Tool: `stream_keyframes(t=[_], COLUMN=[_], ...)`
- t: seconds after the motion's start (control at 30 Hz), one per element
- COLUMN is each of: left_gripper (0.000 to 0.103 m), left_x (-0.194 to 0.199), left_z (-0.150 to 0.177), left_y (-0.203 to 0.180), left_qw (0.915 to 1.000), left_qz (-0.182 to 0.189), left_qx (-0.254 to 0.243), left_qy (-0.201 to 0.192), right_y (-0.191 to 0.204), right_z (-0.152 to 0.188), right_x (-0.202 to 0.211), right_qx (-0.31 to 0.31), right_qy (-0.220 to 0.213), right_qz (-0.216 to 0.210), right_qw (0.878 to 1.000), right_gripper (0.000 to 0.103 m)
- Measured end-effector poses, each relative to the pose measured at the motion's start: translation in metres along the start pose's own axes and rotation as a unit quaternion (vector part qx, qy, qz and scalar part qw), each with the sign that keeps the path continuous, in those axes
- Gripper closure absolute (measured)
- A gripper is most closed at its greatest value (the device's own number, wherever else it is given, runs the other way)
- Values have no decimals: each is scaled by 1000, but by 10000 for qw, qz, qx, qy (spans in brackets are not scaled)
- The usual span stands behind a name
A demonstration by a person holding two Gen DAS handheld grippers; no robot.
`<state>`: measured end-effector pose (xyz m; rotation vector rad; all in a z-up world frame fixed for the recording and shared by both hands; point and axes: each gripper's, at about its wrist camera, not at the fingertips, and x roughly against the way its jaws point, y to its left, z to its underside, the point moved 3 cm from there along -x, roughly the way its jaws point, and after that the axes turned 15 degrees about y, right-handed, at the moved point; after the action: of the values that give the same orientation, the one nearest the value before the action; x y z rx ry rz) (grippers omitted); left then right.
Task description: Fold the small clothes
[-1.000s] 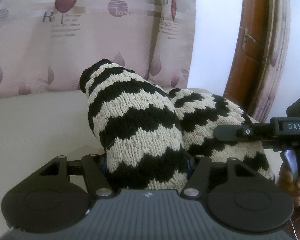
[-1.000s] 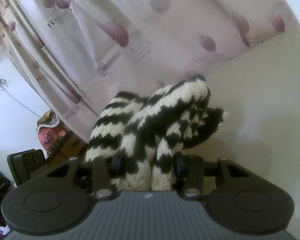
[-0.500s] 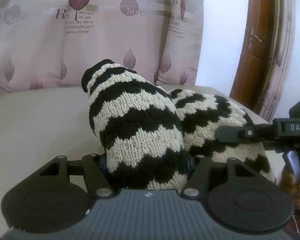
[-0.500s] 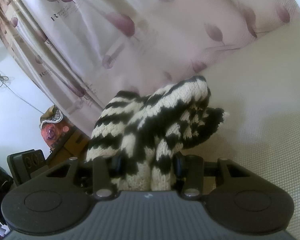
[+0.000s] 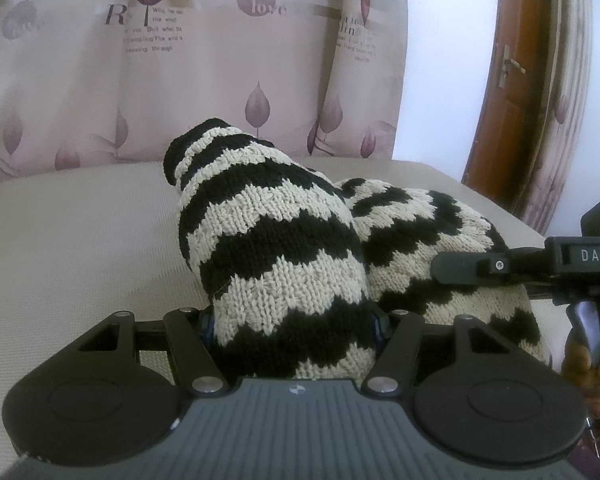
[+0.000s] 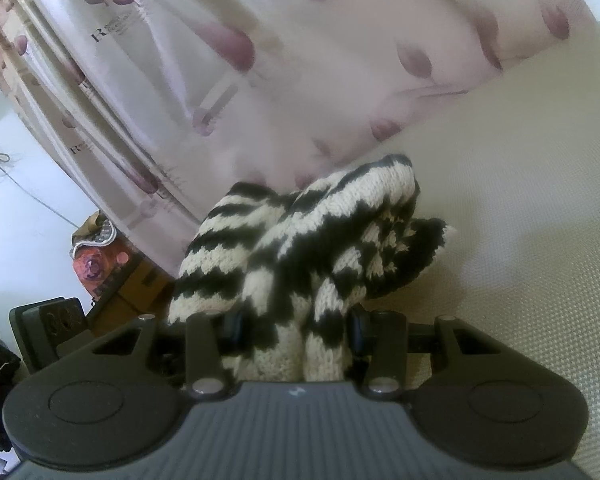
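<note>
We counted one knitted garment [image 5: 284, 256], striped black and cream, bunched into two humps in the left wrist view. We counted two grippers: the left gripper [image 5: 294, 320] and the right gripper [image 6: 296, 328], each with knit between its jaws. One hand [image 5: 588, 368] showed, on the right gripper's handle. There was one cream surface [image 5: 80, 240], one leaf-printed curtain [image 5: 220, 80], one brown wooden door frame [image 5: 512, 92] and one cardboard box [image 6: 136, 284].
</note>
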<state>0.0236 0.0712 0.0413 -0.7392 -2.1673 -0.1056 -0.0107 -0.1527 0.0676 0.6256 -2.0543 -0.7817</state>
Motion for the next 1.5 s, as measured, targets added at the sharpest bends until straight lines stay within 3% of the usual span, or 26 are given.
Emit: stream_keyframes(t=[0.43, 0.7, 0.8, 0.9, 1.0, 1.23, 1.37, 1.5], left_gripper=[34, 13, 5, 0, 0, 0, 0, 0], left_x=[-24, -27, -27, -28, -29, -18, -6, 9], left_z=[9, 17, 19, 21, 22, 25, 25, 22], left_y=[20, 28, 26, 27, 27, 8, -7, -18], left_qw=[9993, 9985, 9985, 9978, 9973, 9930, 9849, 9766], left_qz=[93, -46, -257, -297, -331, -1077, -1614, -1946], left_qx=[323, 538, 493, 595, 650, 331, 218, 313], left_qy=[166, 83, 17, 7, -37, -365, -587, -863], right_y=[-29, -46, -45, -45, -45, -30, 1, 32], right_z=[5, 13, 16, 20, 25, 29, 37, 49], right_x=[-4, -7, -9, -10, -12, -9, 7, 30], right_qx=[-258, -407, -274, -168, -123, 233, 849, 1259], right_qy=[68, 113, 121, 130, 44, -173, -642, -1250], right_qz=[54, 173, 360, 625, 719, 1175, 1711, 2041], right_qw=[9996, 9990, 9989, 9978, 9973, 9926, 9795, 9627], right_gripper=[58, 57, 53, 44, 44, 38, 35, 17])
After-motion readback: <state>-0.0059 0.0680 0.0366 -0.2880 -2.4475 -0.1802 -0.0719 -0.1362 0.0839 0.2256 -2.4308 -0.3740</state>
